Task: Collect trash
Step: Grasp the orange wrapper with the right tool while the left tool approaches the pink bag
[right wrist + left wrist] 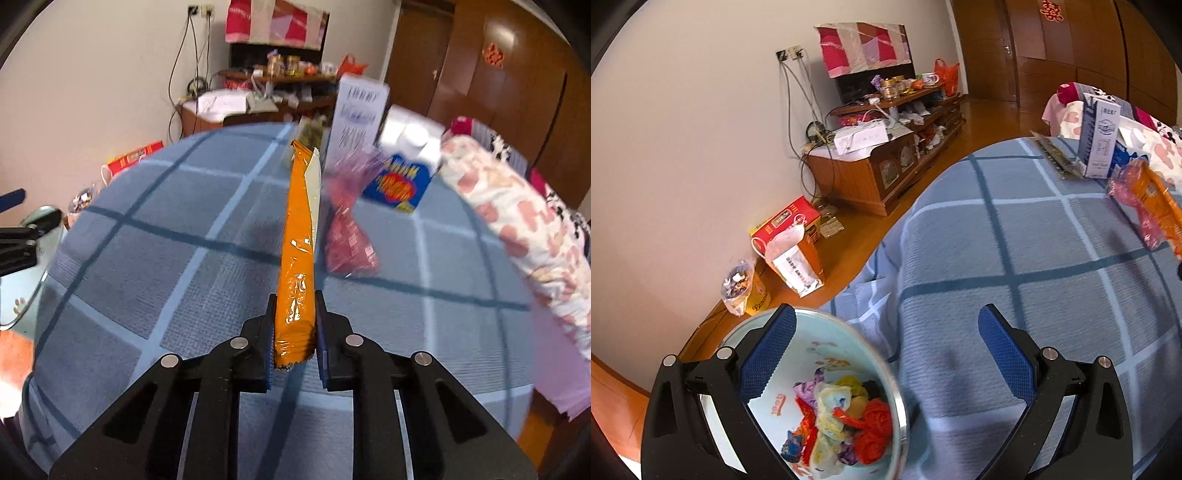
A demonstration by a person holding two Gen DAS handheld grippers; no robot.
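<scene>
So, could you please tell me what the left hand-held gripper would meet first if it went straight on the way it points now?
Probably the checked blanket. The left hand-held gripper stands open and points down past the bowl's rim, with bare bedding ahead. Depth is hard to judge in the fisheye view.

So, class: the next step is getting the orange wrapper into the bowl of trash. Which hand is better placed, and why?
The right. Its tongs are already shut on the orange wrapper, lifted above the blue checked bedcover. The left tongs are open and empty beside the bowl, so they have nothing to drop.
</scene>
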